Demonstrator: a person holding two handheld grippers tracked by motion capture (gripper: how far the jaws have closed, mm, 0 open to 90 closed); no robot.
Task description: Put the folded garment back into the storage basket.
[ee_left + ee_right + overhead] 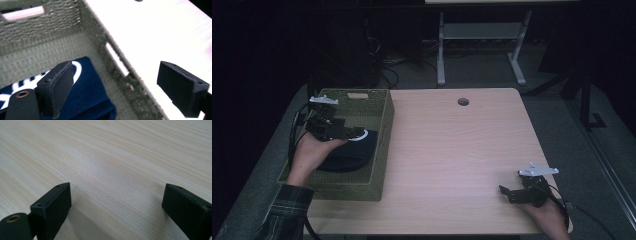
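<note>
Now, progress: I am judging the putting-away as done, since the dark blue garment (349, 150) is lying inside the woven basket (382, 130) and nothing is sitting between my fingers any more.
Left gripper (358, 134): I am holding it above the basket with its jaws standing wide apart, gripping nothing; the garment is lying below and behind the nearer pad (60, 85), apart from it.
Right gripper (506, 193): I am resting it low over the table (452, 150), jaws spread wide, holding nothing; between and ahead of its fingers (53, 206) pale wood grain is running away from me.
What is left: I am seeing no other loose thing on the tabletop, so in my judgement little is remaining beyond drawing my left hand clear of the basket.
Garment's place: it is lying on the basket floor, towards the near end, just beside the wall that faces the open table, under my left fingers.
Garment's look: it is showing as a folded, soft, navy bundle with a white curved print on top (75, 67); its edges are bunching loosely, so I am expecting it to sag and shift if picked up again.
Basket: it is standing at the table's edge on my left side, olive green, with a handle slot in its far wall (23, 12).
</note>
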